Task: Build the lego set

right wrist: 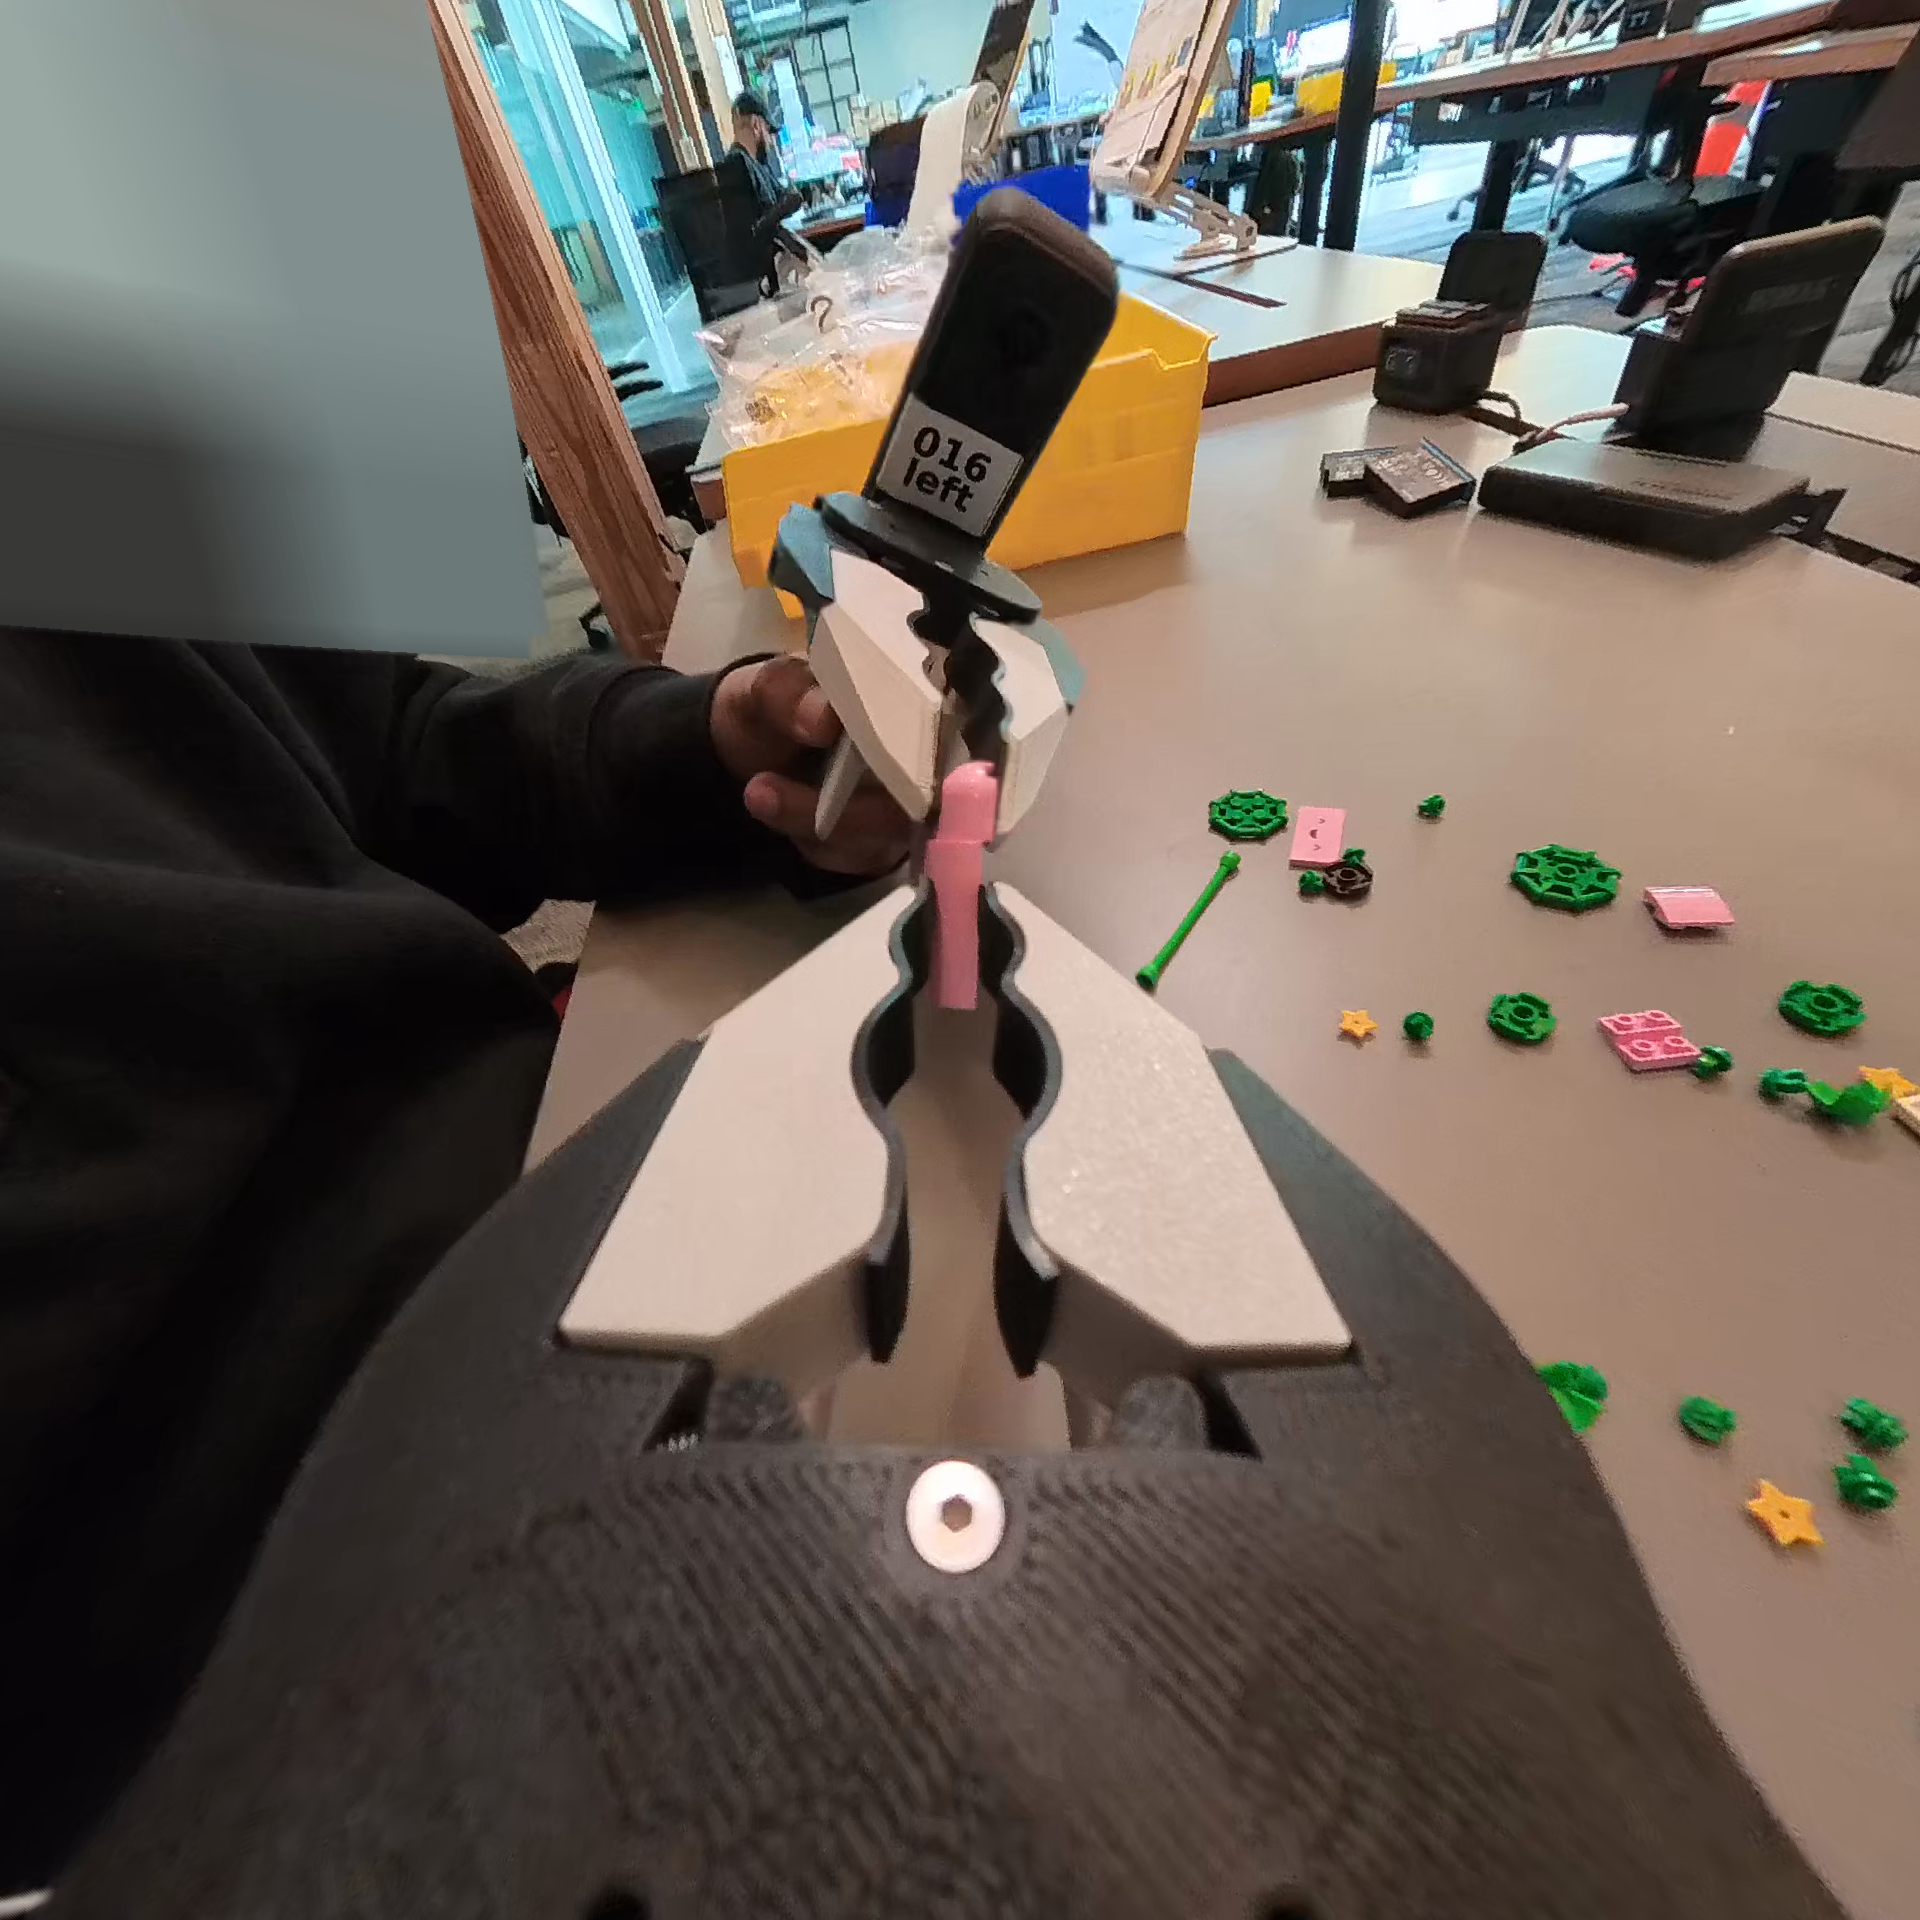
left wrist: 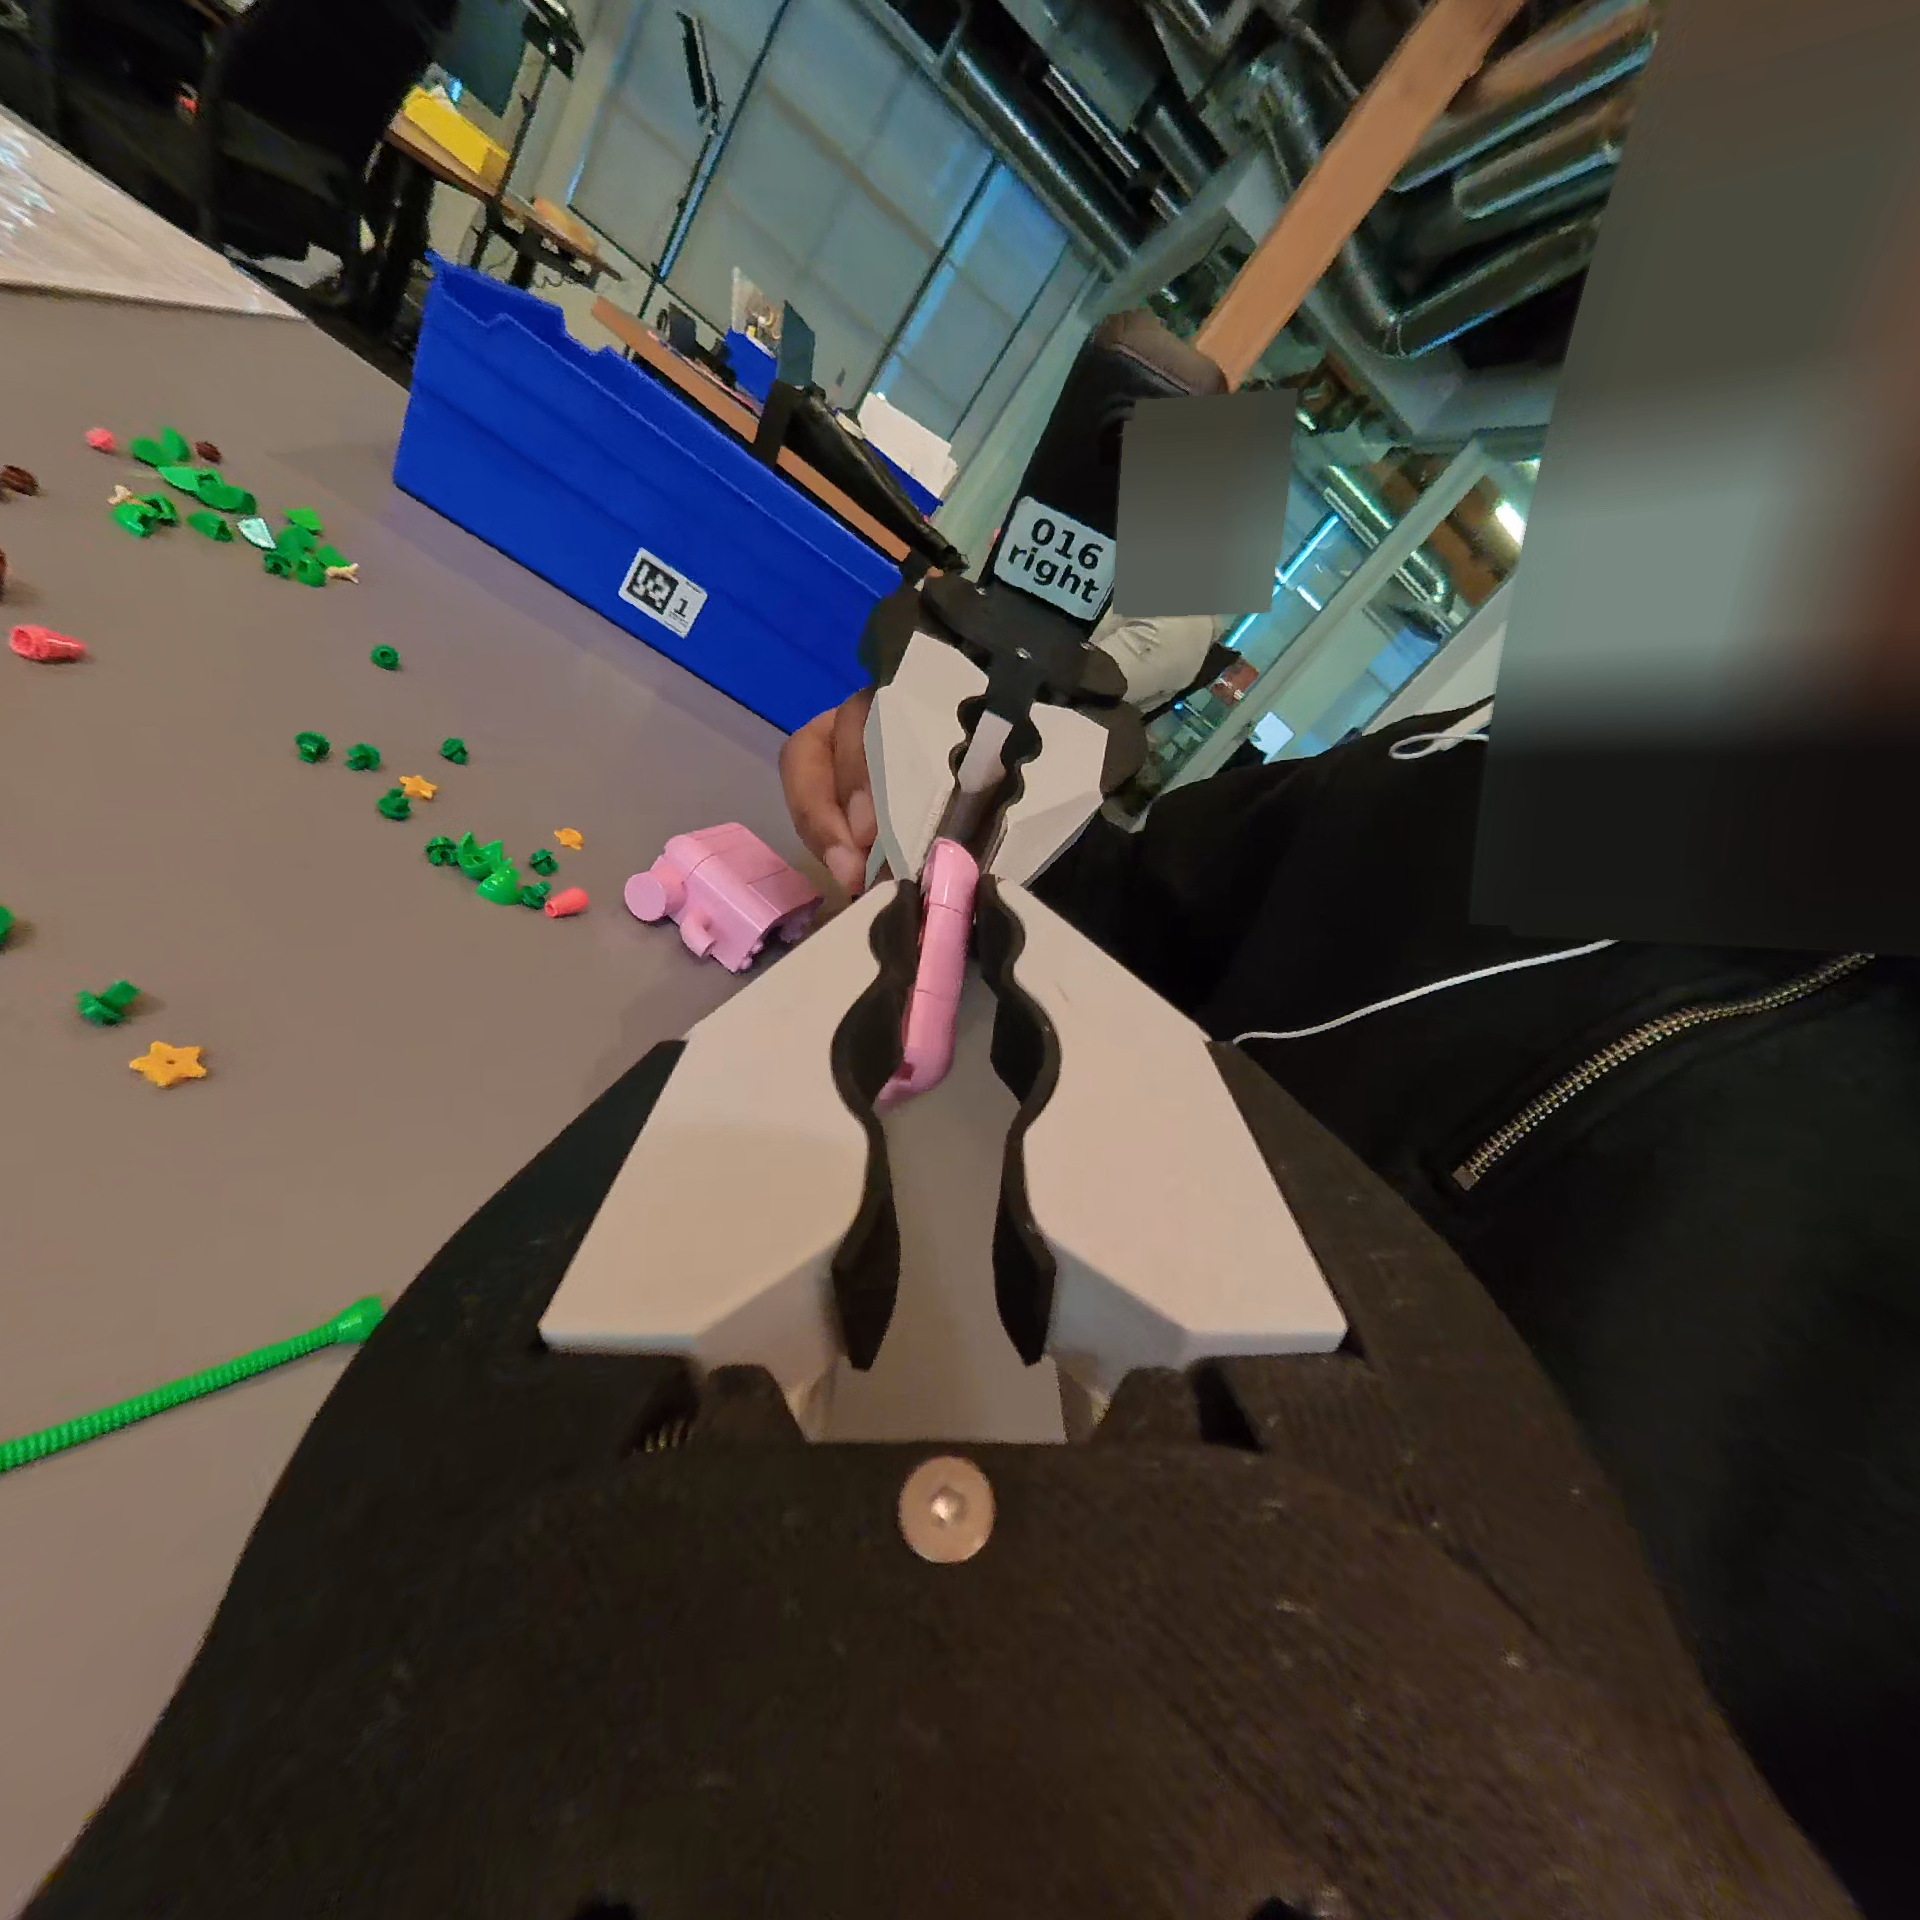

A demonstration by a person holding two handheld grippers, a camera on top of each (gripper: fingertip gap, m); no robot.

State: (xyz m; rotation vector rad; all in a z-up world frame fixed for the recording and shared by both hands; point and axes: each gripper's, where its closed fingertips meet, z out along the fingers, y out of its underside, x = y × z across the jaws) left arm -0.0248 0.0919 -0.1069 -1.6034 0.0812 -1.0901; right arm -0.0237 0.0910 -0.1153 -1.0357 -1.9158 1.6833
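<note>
A slim pink lego assembly (left wrist: 940, 977) is held in the air between my two grippers, which face each other tip to tip. In the left wrist view my left gripper (left wrist: 951, 896) is shut on its near end, and my right gripper (left wrist: 964, 836) grips its far end. In the right wrist view my right gripper (right wrist: 956, 896) is shut on the lower part of the pink assembly (right wrist: 954, 935), and my left gripper (right wrist: 968, 821) holds its upper end. A larger pink built block (left wrist: 717, 894) lies on the grey table (left wrist: 260, 1143).
Loose green pieces (left wrist: 483, 857), yellow stars (left wrist: 166, 1062) and a green stem (left wrist: 187, 1382) lie scattered. Pink plates (right wrist: 1647, 1039) and green round plates (right wrist: 1564, 878) lie to the right. A blue bin (left wrist: 623, 520) and a yellow bin (right wrist: 1091, 457) stand at the back. A person's black jacket (right wrist: 260, 935) is close. About 12 cm separates my right fingertips from the larger pink built block (left wrist: 717, 894).
</note>
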